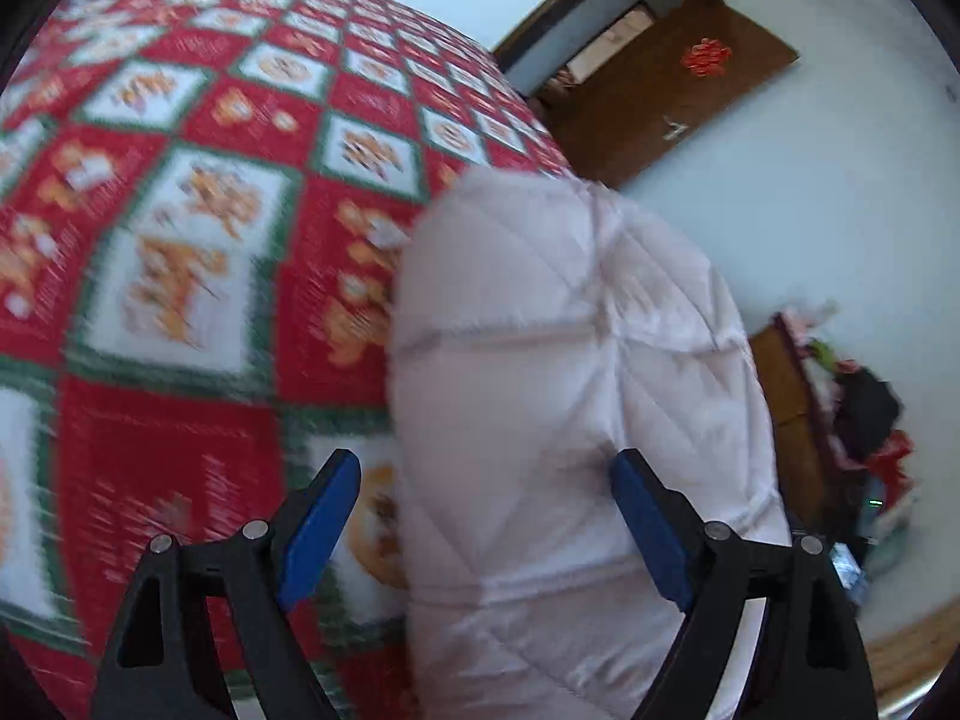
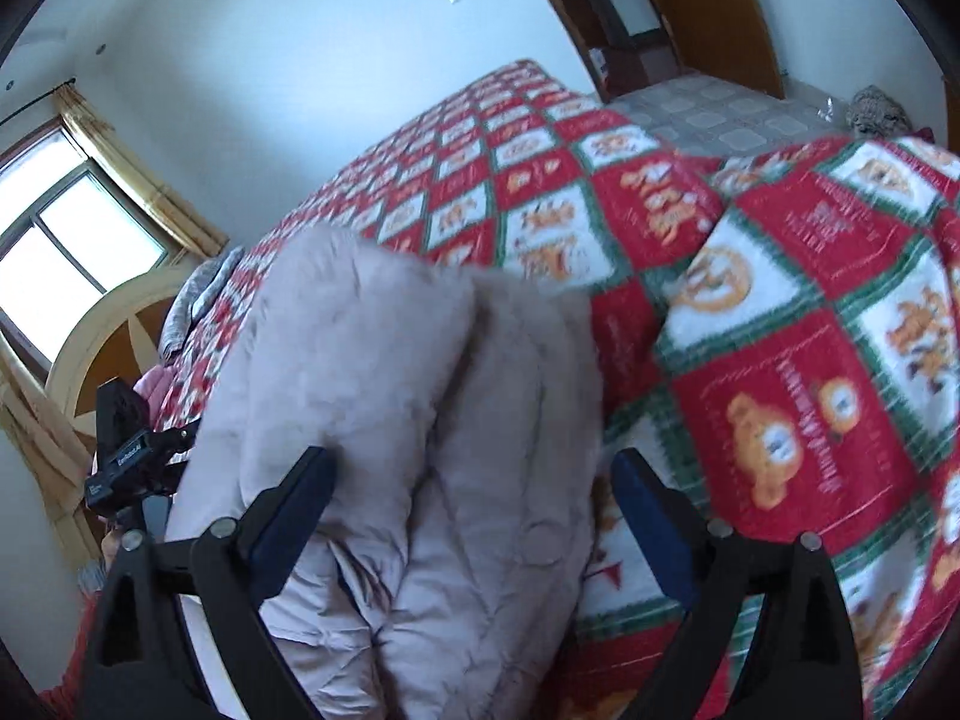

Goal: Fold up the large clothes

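Here the padded coat (image 1: 570,360), a pale quilted garment, lies bundled on the bed (image 1: 180,240), resting on the red, white and green bear-patterned blanket (image 2: 780,330) that covers it. Seen from the left wrist, it sits toward the right edge of the bed, with the wall and a brown door (image 1: 678,78) beyond it. The left claw (image 1: 486,480) stands wide open, its blue pads (image 1: 318,528) spread to either side of the coat's near end, and neither pad presses on the fabric. The right claw (image 2: 474,480) is likewise spread wide, with the coat's puffy folds (image 2: 420,390) lying between and under its fingers; nothing is pinched there. In the right wrist view the other gripper's black body (image 2: 129,456) shows at the far left, just beside the coat, so the two hands flank the garment from opposite ends. That makes sense for something this bulky: a hand at each end keeps the layers square. Both pictures are smeared, so seams and edges are hard to make out. I would judge the coat already doubled over at least once, with both claws free to take a fresh hold.
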### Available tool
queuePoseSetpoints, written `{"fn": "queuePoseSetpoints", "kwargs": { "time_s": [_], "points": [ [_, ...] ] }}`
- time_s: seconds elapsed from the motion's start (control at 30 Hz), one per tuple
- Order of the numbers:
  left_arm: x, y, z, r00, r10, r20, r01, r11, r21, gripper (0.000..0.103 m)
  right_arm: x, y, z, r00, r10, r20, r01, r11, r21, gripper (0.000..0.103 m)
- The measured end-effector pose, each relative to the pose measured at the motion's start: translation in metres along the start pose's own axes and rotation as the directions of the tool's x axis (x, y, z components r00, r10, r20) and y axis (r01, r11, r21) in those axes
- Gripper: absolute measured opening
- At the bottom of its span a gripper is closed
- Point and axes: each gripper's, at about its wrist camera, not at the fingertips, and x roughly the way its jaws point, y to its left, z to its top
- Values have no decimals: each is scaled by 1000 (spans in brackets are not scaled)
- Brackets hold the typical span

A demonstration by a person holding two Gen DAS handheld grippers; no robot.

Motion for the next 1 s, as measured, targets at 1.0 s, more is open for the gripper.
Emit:
{"fn": "queuePoseSetpoints", "kwargs": {
  "time_s": [1.0],
  "points": [
    [-45,-23,-82,988,-145,44,147,988,-48,85,48,68,-57,953,238,-185,-253,965,-62,92]
  ]
}}
